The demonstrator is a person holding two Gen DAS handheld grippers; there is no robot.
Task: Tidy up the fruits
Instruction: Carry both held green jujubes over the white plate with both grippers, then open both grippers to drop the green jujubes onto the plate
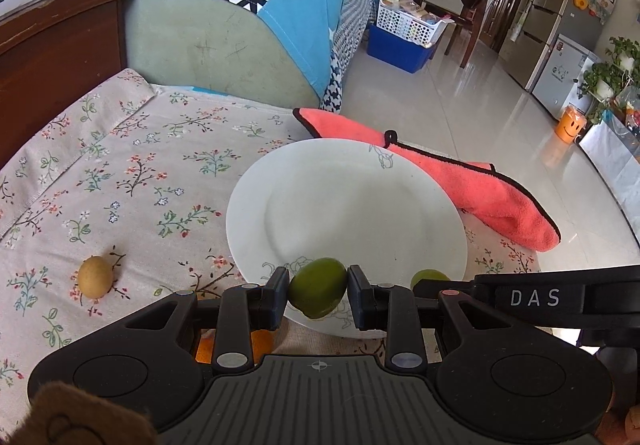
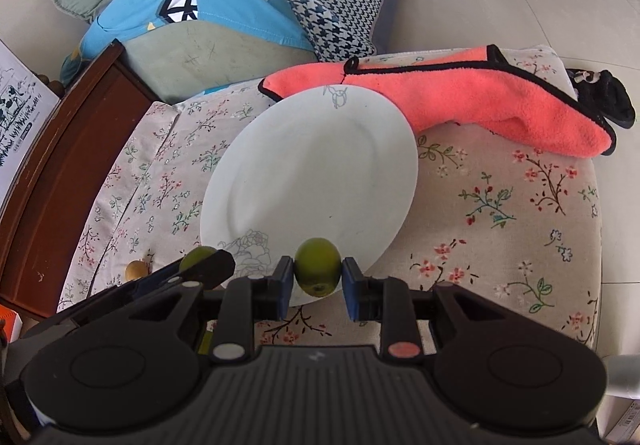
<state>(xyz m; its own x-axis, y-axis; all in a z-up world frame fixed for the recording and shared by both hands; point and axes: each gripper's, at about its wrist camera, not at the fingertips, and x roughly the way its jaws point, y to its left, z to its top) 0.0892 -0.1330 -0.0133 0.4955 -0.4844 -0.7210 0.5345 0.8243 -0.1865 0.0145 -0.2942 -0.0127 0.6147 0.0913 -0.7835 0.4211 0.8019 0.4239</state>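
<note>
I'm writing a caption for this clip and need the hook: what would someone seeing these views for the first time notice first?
Each gripper is shut on a green fruit: the left gripper holds one green fruit, the right gripper the other green fruit, both over the near rim of the white plate. Behind the plate lies a coral towel, and a yellow-brown fruit sits alone on the floral cloth to the left.
</note>
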